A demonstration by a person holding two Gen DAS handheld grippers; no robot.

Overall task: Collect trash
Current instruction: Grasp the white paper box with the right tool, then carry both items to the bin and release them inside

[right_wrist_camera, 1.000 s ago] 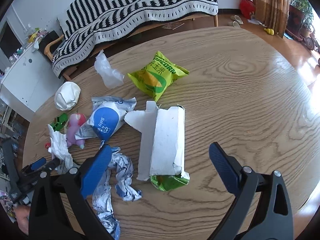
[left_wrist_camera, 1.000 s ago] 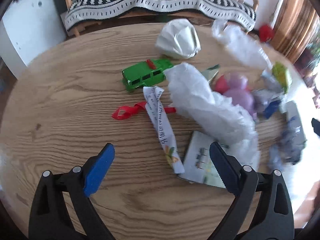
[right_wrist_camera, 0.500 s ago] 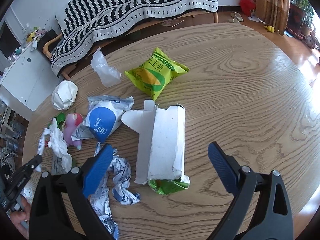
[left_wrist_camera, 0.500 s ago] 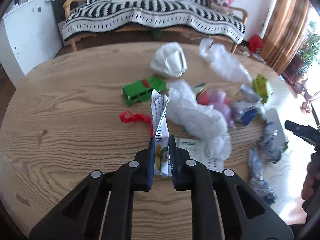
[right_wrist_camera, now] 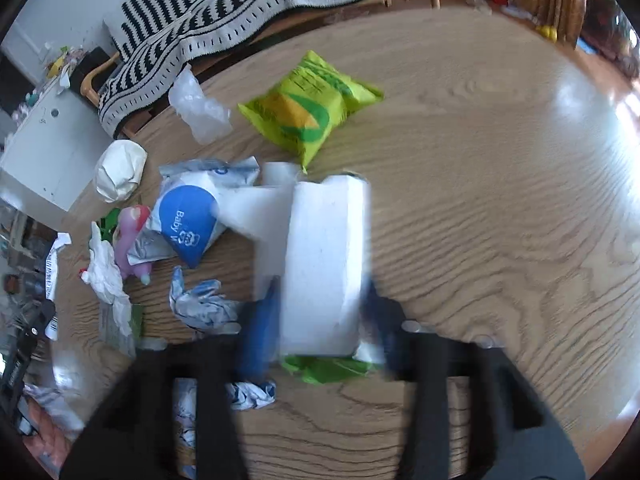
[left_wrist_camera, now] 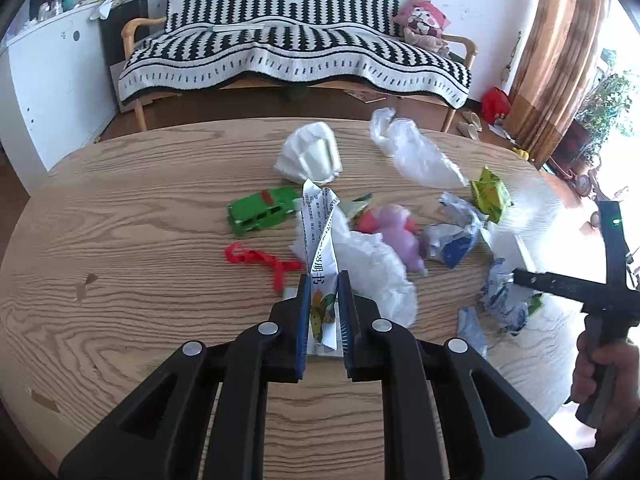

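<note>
My left gripper [left_wrist_camera: 324,292] is shut on a long white printed wrapper [left_wrist_camera: 318,232], which stands lifted off the wooden table [left_wrist_camera: 160,240] and points away from me. In the blurred right wrist view, my right gripper [right_wrist_camera: 320,320] points down at a flattened white carton [right_wrist_camera: 324,248]. Its jaws are closing with the carton between them, and the blue pads [right_wrist_camera: 260,320] look to be touching its two long sides. A green wrapper [right_wrist_camera: 328,368] pokes out from under the carton's near end.
Loose on the table are a green toy car [left_wrist_camera: 260,216], a red ribbon [left_wrist_camera: 260,260], crumpled white paper [left_wrist_camera: 372,272], a pink toy [left_wrist_camera: 396,232], a blue-and-white wipes pack [right_wrist_camera: 188,220], a yellow-green snack bag [right_wrist_camera: 308,108] and a clear plastic bag [left_wrist_camera: 416,152]. A striped sofa [left_wrist_camera: 296,52] stands behind.
The left gripper shut on the printed wrapper and raised it off the table. The right jaws went from wide apart to close around the white carton.
</note>
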